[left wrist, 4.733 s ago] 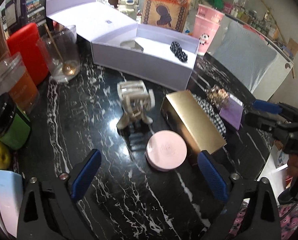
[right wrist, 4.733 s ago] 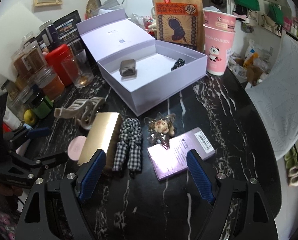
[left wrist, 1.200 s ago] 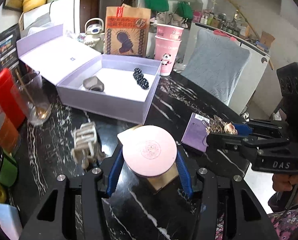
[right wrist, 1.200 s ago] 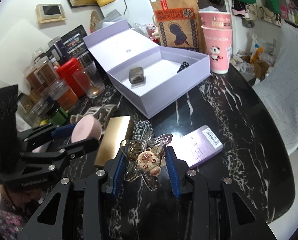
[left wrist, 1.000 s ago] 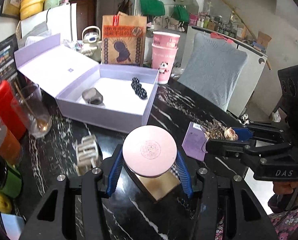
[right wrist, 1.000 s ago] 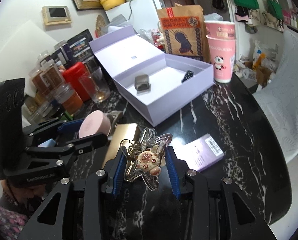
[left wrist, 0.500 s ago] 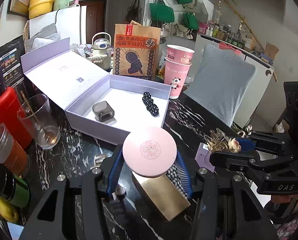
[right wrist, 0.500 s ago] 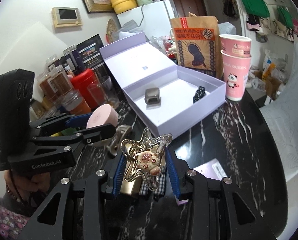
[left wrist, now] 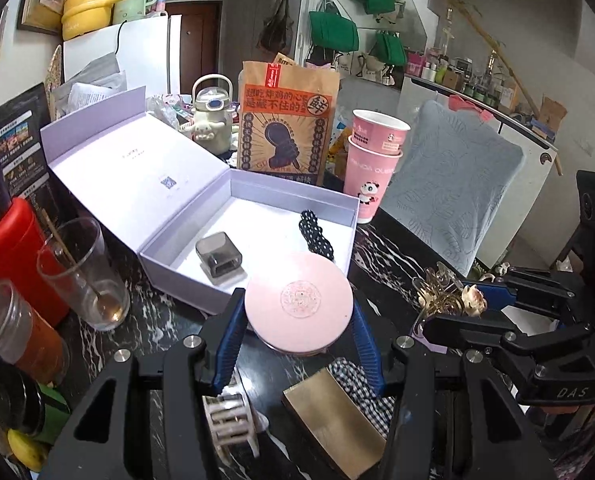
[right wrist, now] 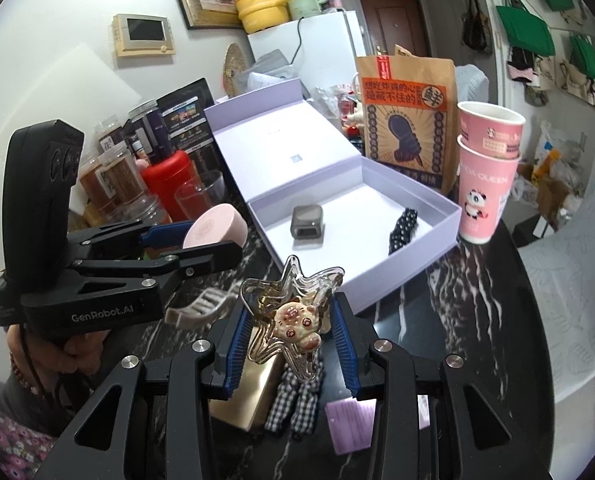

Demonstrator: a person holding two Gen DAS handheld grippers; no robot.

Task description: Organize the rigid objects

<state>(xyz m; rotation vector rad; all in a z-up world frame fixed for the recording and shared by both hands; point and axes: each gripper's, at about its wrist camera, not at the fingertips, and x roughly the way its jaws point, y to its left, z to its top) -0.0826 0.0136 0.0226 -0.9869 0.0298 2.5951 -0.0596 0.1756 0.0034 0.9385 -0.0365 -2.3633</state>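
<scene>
I have the pink compact (left wrist: 298, 300) pinched edge to edge in the left gripper (left wrist: 297, 330), its flat lid facing up, so the blue pads bear on the rim and not on the lid. It hangs clear of the table (left wrist: 169, 320), just short of the near wall of the lilac box (left wrist: 185, 280), which I take as where the rigid things go. The right gripper (right wrist: 291, 334) is clamped on the star clip (right wrist: 293, 320), a clear star-shaped hair claw with a small cat charm on its face; the pads squeeze its sides and its points stick up past the fingertips. It too is off the table, in front of the box's near corner.

The box stands open with its lid (left wrist: 137, 168) folded back flat, which leaves the whole tray free from above. Inside lie a grey case (left wrist: 219, 254) toward the left and a black beaded piece (left wrist: 316, 236) toward the right wall, well apart, so the white floor between them looks like the roomiest spot for both of my loads.

Left below on the table are the gold box (left wrist: 333, 428), the checked scrunchie (right wrist: 293, 404) beside it, a beige claw clip (right wrist: 201, 306) and a purple card (right wrist: 355, 420). The scrunchie is soft, so I judge it stays out.

A glass (left wrist: 81, 272) and paper cups (right wrist: 487, 176) flank the box; I'd mind both on the way in.
</scene>
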